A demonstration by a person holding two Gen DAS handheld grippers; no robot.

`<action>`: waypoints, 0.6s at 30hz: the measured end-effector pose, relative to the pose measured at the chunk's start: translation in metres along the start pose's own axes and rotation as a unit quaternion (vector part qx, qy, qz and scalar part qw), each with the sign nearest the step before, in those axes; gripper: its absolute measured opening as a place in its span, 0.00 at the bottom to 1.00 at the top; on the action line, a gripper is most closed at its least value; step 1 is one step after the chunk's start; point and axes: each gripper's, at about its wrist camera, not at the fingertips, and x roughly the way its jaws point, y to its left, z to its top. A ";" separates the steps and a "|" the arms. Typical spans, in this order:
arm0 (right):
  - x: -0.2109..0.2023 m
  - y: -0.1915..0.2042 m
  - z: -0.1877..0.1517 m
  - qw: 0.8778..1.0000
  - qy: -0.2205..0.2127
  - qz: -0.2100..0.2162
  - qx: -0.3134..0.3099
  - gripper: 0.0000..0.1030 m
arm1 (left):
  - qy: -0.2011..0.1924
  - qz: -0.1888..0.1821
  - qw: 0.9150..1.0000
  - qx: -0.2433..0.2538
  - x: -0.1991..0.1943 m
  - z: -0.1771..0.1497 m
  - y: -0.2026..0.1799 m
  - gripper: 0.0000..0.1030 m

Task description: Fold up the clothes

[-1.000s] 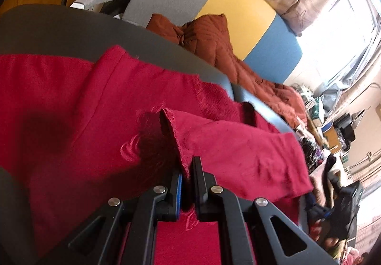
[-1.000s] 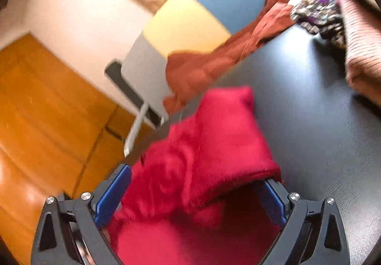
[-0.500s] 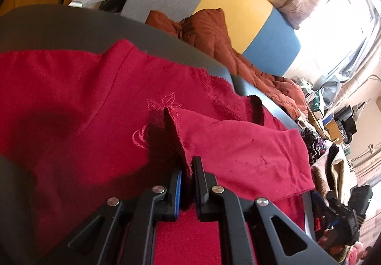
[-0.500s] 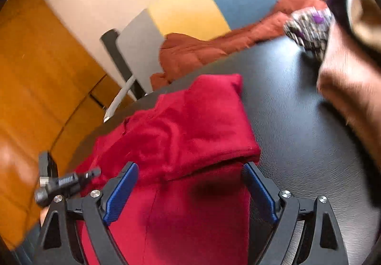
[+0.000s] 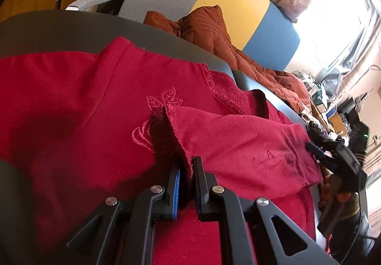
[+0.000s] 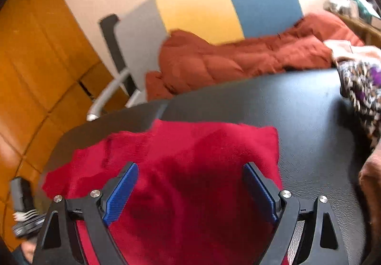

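Note:
A red top (image 5: pixel 78 103) with an embroidered flower lies spread on the black table (image 5: pixel 71 31). My left gripper (image 5: pixel 187 169) is shut on the hem of its folded-over sleeve (image 5: pixel 240 145) and holds that edge slightly raised over the body. In the right wrist view the red top (image 6: pixel 190 157) lies flat under my right gripper (image 6: pixel 188 184), which is open and empty, its blue pads (image 6: pixel 121 191) wide apart just above the cloth. The right gripper also shows at the right edge of the left wrist view (image 5: pixel 333 157).
A rust quilted jacket (image 6: pixel 238 57) lies on the grey, yellow and blue sofa (image 6: pixel 214 7) behind the table. A patterned garment (image 6: pixel 362 91) and a pinkish-brown one (image 6: pixel 371 184) lie on the table's right side. Orange wood panels (image 6: pixel 35 50) stand at left.
My right gripper let go of the red cloth, stayed open and swung to face the sofa above the top. My left gripper kept its hold and shifted slightly.

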 end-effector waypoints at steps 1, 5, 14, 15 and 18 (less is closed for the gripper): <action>0.003 -0.005 -0.004 1.000 0.001 -0.010 0.005 0.86 | -0.003 -0.003 1.000 0.000 0.001 -0.001 0.001 0.13; 0.004 -0.021 -0.023 0.999 -0.015 -0.040 0.008 0.84 | -0.017 -0.009 1.000 0.003 0.003 -0.006 0.003 0.13; 0.021 0.000 -0.024 0.991 0.014 -0.118 -0.058 1.00 | -0.058 0.031 0.998 0.007 -0.028 -0.001 -0.003 0.12; 0.022 0.001 -0.025 0.991 0.016 -0.122 -0.062 1.00 | -0.072 0.036 0.997 0.010 -0.036 0.001 -0.006 0.12; 0.025 0.003 -0.025 0.988 0.021 -0.133 -0.073 1.00 | -0.104 0.033 0.993 0.046 -0.051 0.013 -0.027 0.12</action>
